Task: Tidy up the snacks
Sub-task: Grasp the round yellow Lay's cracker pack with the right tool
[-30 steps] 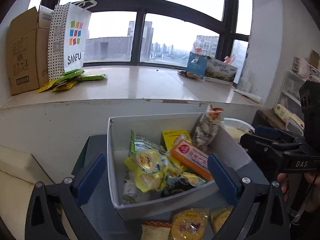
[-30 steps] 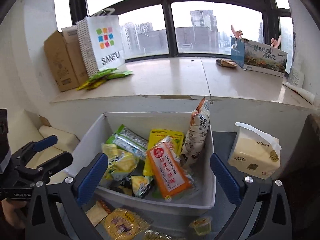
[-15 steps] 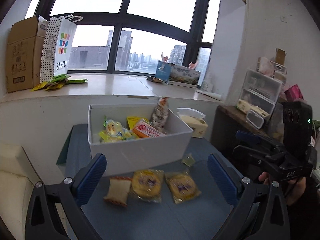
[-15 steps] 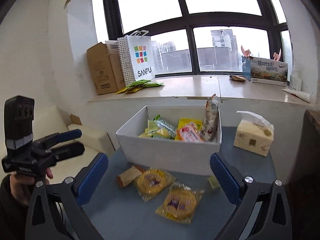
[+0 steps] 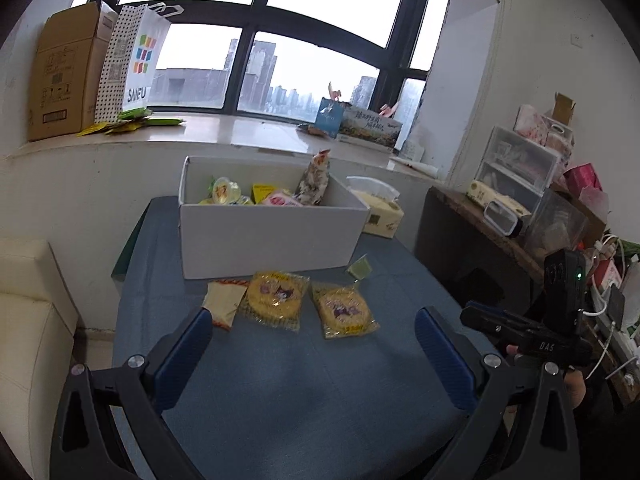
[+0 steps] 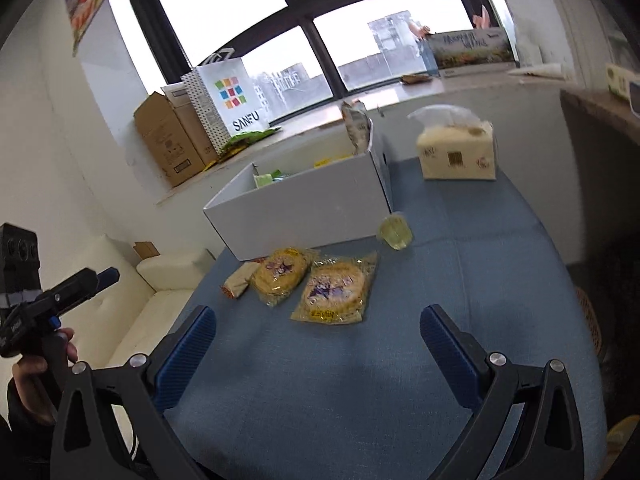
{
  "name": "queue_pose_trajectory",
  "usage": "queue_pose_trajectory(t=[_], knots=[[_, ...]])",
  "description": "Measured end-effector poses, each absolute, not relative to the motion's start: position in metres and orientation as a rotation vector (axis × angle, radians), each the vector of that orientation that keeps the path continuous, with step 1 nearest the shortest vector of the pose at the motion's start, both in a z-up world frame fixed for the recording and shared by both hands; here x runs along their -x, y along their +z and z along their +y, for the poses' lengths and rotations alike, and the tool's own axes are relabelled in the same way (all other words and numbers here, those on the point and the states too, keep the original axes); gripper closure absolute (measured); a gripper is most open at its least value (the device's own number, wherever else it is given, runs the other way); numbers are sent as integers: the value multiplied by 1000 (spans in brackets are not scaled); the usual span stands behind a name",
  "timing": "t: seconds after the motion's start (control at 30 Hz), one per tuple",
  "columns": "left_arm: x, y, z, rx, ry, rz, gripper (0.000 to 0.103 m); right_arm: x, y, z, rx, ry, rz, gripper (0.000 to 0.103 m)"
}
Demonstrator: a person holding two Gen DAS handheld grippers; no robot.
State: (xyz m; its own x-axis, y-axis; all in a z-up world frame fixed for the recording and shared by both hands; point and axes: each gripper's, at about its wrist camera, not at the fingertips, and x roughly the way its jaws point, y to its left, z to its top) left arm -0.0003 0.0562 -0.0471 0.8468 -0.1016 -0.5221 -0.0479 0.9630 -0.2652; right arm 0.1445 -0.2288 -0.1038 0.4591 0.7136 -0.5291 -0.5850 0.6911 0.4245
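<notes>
Both grippers have pulled back and up from the white box (image 5: pixel 272 236) within the last second: a moment ago each camera looked straight down into it from close over the rim, and now the whole blue table (image 5: pixel 300 380) lies in view with the box at its far side. The left gripper (image 5: pixel 312 344) hangs over the near part of the table with its jaws spread wide and nothing between them; the right gripper (image 6: pixel 316 344) is likewise wide and empty, and in the left view it shows off to the right, held by a hand. The box already holds several packets, one tall bag (image 5: pixel 316 178) standing against its right wall. Four snacks are not yet inside, lined up on the table just in front of the box: a small tan packet (image 5: pixel 224 300) on the left, overlapped at its edge by a round yellow cake in clear wrap (image 5: pixel 276 296), a second such cake (image 5: pixel 344 310) to the right, and a little jelly cup (image 5: pixel 360 268) close to the box's near right corner. A tissue pack (image 6: pixel 456 152) sits apart at the far right. The retreat reads as a reset between picks, so the sorting is partly done, and the likely next step is a reach down for one of the loose packets.
</notes>
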Motion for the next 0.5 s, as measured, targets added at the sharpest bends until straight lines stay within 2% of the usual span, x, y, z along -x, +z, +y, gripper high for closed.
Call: queue_pose_trajectory(t=[0.33, 0.5], knots=[[2, -57, 60, 299, -2, 576, 0, -151, -119, -194, -128, 803, 814, 0], [2, -62, 63, 306, 4, 585, 0, -170, -131, -146, 116, 728, 834, 0]])
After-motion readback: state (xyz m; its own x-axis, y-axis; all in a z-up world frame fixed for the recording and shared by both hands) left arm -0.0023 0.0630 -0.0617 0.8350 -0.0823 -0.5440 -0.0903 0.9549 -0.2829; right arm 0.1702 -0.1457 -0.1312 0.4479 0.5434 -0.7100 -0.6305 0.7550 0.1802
